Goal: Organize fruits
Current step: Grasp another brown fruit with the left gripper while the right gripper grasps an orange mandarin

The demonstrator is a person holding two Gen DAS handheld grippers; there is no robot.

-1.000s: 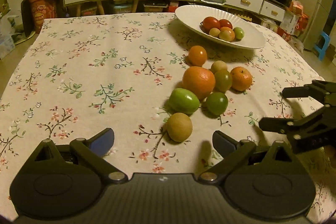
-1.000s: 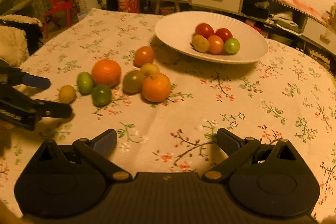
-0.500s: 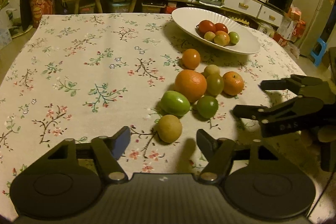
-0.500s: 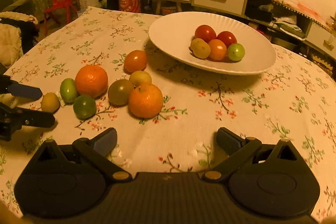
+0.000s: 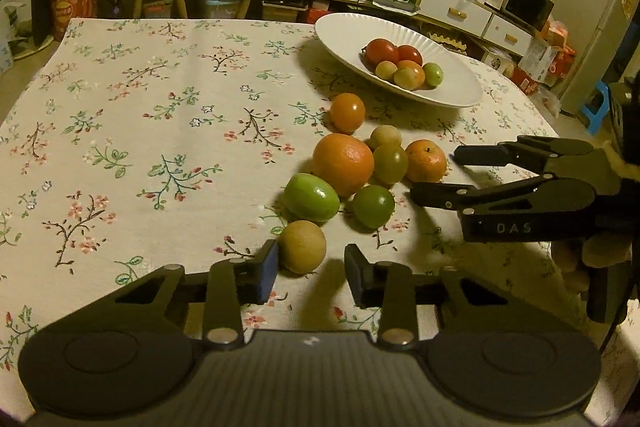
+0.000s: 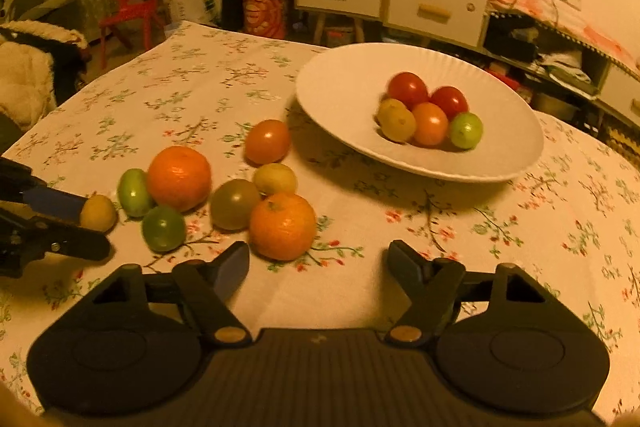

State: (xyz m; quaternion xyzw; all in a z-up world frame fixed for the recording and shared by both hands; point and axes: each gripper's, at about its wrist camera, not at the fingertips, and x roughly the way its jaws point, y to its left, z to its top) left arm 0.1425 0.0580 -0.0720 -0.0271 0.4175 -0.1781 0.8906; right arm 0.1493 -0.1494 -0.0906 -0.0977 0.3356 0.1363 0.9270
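The left gripper (image 5: 308, 269) is closing its jaws around the tan fruit (image 5: 303, 246) nearest it on the tablecloth (image 5: 120, 147), the right gripper (image 6: 318, 267) is narrowing, empty, toward the orange (image 6: 282, 225), and each next needs a firm pinch and a lift to the plate (image 5: 460, 95).

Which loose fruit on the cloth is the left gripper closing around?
The tan round fruit, nearest the left gripper at the cluster's near end. The jaws have just been closing, the blue pad touching it; the other fruits lie beyond.
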